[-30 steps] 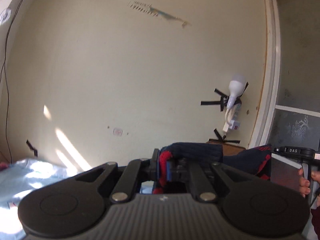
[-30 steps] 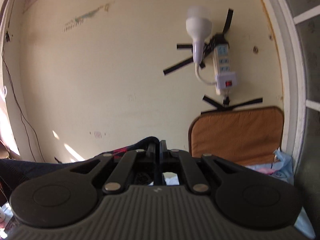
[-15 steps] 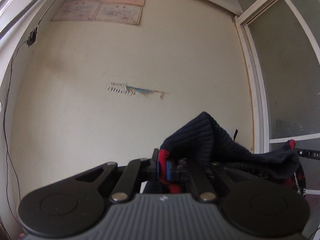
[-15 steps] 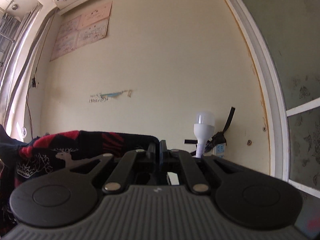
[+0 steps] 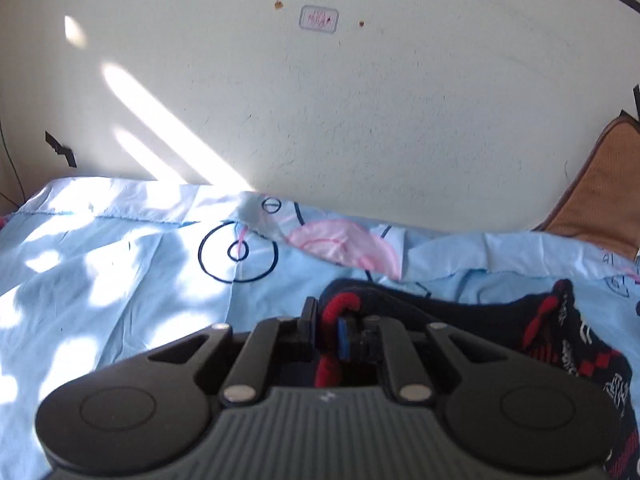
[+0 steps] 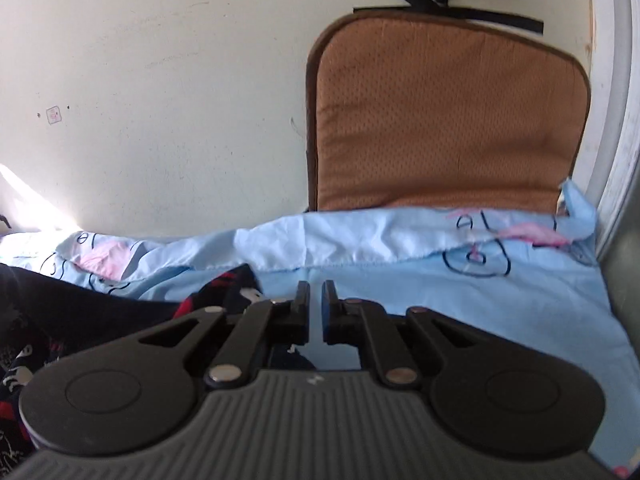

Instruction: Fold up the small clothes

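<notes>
A dark navy knit garment [image 5: 500,320] with red and white patterns lies on the light blue bedsheet [image 5: 120,280]. Its red hem loops up between the fingers of my left gripper [image 5: 326,312]. Those jaws are opening, with the pads still touching the hem. In the right wrist view the same garment [image 6: 80,308] spreads to the lower left. My right gripper [image 6: 316,292] hangs low over its right end. Its jaws are opening too, and only bare sheet shows through the narrow gap between the tips.
The cream wall [image 5: 320,100] rises close behind the bed. A brown padded cushion [image 6: 440,120] leans against it at the right, beside a white door frame [image 6: 616,120]. The sheet [image 6: 460,300] is rumpled along the wall, with cartoon prints.
Both grippers have swung down from facing the wall to just over the bed, laying the garment onto the sheet. A slit has appeared between the right fingers, which were shut on the fabric.
</notes>
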Tool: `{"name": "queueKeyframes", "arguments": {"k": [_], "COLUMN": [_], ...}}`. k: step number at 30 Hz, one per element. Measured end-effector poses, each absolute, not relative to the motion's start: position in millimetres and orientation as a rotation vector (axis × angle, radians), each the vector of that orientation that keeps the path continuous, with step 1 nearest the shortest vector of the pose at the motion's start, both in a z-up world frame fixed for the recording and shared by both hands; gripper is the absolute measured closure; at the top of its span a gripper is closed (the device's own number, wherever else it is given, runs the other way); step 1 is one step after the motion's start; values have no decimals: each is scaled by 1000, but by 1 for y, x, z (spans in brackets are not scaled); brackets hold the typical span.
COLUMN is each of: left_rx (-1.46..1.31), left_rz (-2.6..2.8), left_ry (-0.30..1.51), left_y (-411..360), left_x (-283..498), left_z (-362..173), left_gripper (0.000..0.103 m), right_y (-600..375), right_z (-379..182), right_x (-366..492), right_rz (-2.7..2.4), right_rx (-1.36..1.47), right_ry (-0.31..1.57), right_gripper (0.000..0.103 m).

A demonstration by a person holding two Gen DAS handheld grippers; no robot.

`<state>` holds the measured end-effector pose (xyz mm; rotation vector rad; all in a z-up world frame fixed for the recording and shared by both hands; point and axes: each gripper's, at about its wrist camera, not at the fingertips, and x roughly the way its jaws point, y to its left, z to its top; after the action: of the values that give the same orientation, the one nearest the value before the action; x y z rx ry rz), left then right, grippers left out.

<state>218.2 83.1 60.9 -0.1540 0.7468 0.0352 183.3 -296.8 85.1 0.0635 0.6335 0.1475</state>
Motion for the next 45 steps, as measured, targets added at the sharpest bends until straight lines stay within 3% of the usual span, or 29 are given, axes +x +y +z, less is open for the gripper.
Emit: {"name": "queueKeyframes", "arguments": {"k": [4,6,8,10,14,16,17,22,25,28,33,37,45], "left_rx": [-125,-124,-118,-118,-110,-94,-85,-90,-93,-110,-235,-223,-220], "left_rz": [20,5,-5,-28,-128,-179,-207,-301,-279,-133,-141,-164,-117], "left_ry": [693,668,646,632,632,651,670,864,881,828,772,714,705], "left_y": [96,100,100,95,71,53,44,-3,-28,-40,-25,-1,96], "left_x": [179,159,143,130,130,142,150,219,265,304,311,291,209], "left_z": [57,65,78,89,99,100,99,69,57,52,64,90,110], "left_gripper": [81,80,80,80,80,80,80,80,80,80,80,80,74], "right_y": [-332,-343,-342,-340,-318,-312,-313,-350,-394,-438,-455,-399,-240], "right_z": [88,89,84,70,40,32,34,78,99,92,80,80,49], "right_x": [114,64,13,-15,-41,-50,-51,-14,35,81,50,68,197], "right_rz": [229,286,336,367,314,277,261,-4,-196,-331,-151,166,642], "right_rx": [119,127,103,92,-25,-90,-92,-159,-116,-13,295,305,323], "right_ry": [663,659,649,680,764,736,731,485,387,477,522,625,916], "right_gripper": [80,62,54,52,54,76,94,95,92,88,81,79,76]}}
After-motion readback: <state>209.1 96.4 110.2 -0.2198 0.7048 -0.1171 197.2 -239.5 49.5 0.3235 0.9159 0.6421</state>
